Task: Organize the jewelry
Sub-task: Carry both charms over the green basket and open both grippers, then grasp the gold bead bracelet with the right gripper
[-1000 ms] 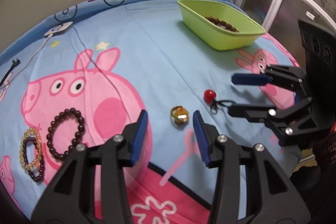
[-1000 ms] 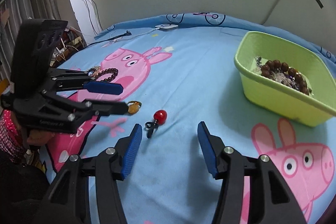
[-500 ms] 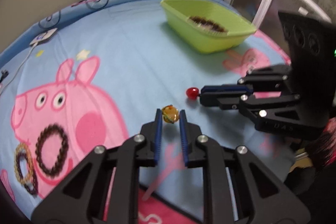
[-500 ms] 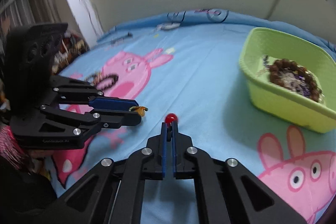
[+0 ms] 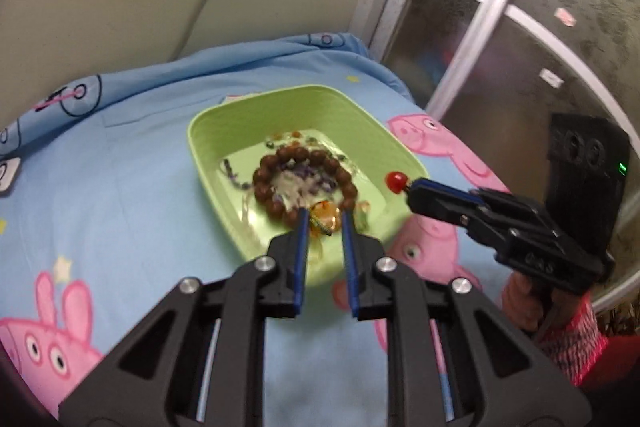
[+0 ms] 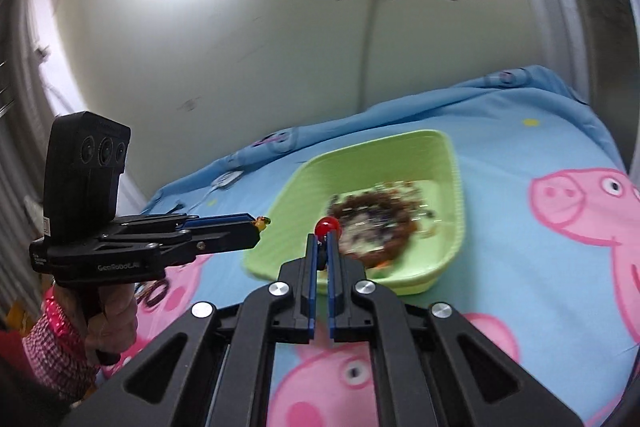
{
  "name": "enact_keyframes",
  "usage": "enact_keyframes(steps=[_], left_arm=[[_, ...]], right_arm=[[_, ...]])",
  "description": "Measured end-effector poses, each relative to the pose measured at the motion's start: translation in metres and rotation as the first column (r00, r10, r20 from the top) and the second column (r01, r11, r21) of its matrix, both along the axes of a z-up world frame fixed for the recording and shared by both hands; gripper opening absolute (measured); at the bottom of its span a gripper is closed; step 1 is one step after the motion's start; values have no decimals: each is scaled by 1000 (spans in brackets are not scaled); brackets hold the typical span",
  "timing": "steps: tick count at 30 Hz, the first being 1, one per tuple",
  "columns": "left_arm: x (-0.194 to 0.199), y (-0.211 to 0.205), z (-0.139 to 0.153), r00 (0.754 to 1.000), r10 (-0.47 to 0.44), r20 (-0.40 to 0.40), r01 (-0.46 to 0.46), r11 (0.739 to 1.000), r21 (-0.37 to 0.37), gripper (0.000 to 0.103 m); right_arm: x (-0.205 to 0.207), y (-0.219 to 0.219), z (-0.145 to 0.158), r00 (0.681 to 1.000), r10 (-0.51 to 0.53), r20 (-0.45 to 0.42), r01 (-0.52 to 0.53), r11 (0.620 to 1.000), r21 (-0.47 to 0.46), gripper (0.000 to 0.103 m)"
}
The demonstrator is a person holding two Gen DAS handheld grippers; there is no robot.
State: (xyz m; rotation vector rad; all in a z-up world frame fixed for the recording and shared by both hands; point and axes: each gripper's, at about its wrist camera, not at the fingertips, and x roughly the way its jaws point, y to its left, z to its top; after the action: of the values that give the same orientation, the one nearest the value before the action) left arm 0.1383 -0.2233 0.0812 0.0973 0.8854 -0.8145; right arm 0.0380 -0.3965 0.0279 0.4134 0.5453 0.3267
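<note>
Hovering over the green tray (image 5: 208,131), the left gripper (image 5: 324,223) grips an amber ring (image 5: 325,218). The right gripper (image 6: 323,239) pinches a red-bead charm (image 6: 327,225), jaws closed tight.

Both wrist views near, sharing green tray (image 5: 208,147)

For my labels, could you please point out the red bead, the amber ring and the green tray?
red bead (image 6: 327,226), right wrist view, its round top.
amber ring (image 5: 325,220), left wrist view, its middle.
green tray (image 5: 208,163), left wrist view, left wall.
</note>
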Motion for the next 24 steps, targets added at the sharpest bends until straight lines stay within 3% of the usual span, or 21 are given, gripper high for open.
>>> enact_keyframes(steps=[1, 3, 5, 7, 13, 15, 20, 22, 24], left_arm=[[4, -3, -3, 1000, 14, -2, -14, 1000, 9, 17], [19, -8, -15, 996, 81, -22, -80, 996, 34, 42], [28, -3, -19, 990, 133, -38, -132, 991, 15, 43], [31, 12, -19, 986, 152, -75, -157, 986, -56, 43], [19, 59, -4, 970, 231, -72, -240, 957, -163, 44], [13, 80, -1, 960, 273, -60, -280, 944, -174, 51], [-8, 156, -4, 906, 422, -9, -419, 896, -149, 52], [-18, 192, -6, 874, 486, -4, -482, 866, -133, 52], [-30, 237, -7, 820, 573, 0, -569, 814, -121, 54]], right_arm=[[3, -2, -2, 1000, -14, 1, 14, 1000, 6, 0], [8, -11, -8, 999, -49, -11, 49, 999, 16, 0], [10, -20, -11, 994, -104, -15, 105, 994, 37, 7], [2, -26, -12, 989, -144, 31, 141, 987, 78, 32], [-12, -33, -4, 975, -185, 122, 166, 975, 150, 33], [-15, -33, -2, 972, -189, 136, 165, 972, 166, 33], [-11, -11, 4, 983, -120, 138, 94, 978, 184, 37], [-10, 7, 6, 988, -66, 138, 40, 983, 180, 41], [-6, 32, 8, 991, 8, 136, -29, 988, 154, 43]])
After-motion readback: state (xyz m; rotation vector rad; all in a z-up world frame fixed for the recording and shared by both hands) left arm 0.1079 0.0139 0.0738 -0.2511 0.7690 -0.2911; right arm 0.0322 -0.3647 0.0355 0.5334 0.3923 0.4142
